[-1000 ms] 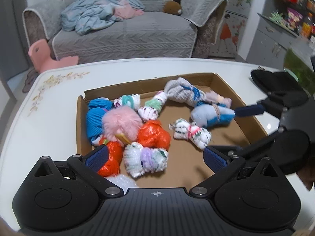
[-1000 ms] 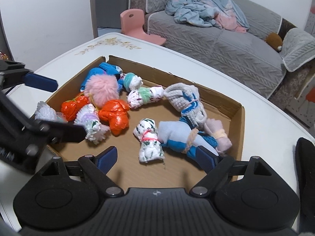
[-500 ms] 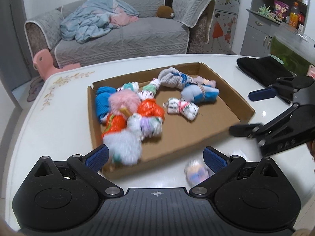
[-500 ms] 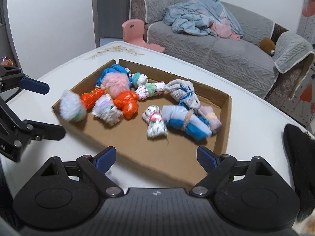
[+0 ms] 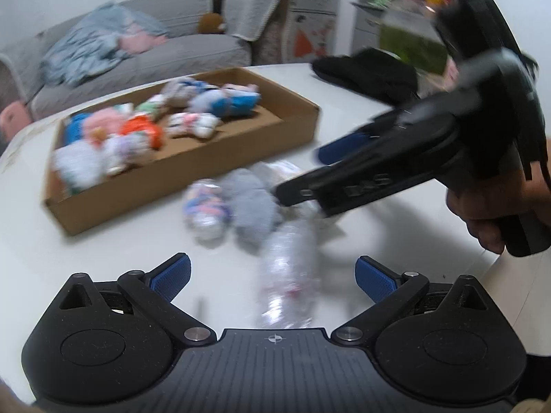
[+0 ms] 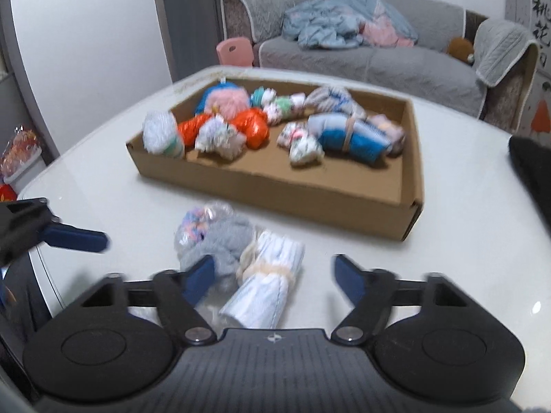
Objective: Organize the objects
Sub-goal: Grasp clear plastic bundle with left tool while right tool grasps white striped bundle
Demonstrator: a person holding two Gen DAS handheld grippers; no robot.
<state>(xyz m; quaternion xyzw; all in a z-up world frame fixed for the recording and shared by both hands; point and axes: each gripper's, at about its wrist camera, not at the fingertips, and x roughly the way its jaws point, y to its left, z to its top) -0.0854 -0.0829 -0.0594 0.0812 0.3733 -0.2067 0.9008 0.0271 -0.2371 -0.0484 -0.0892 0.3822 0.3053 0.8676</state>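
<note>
Right hand-held gripper [image 6: 272, 280], jaws just narrowing but apart, straddles the white sock roll [image 6: 267, 285] untouched.

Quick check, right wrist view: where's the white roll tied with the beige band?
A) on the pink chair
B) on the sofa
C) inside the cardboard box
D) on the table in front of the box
D: the white roll lies on the table before the cardboard box, between the right gripper fingers.
</note>
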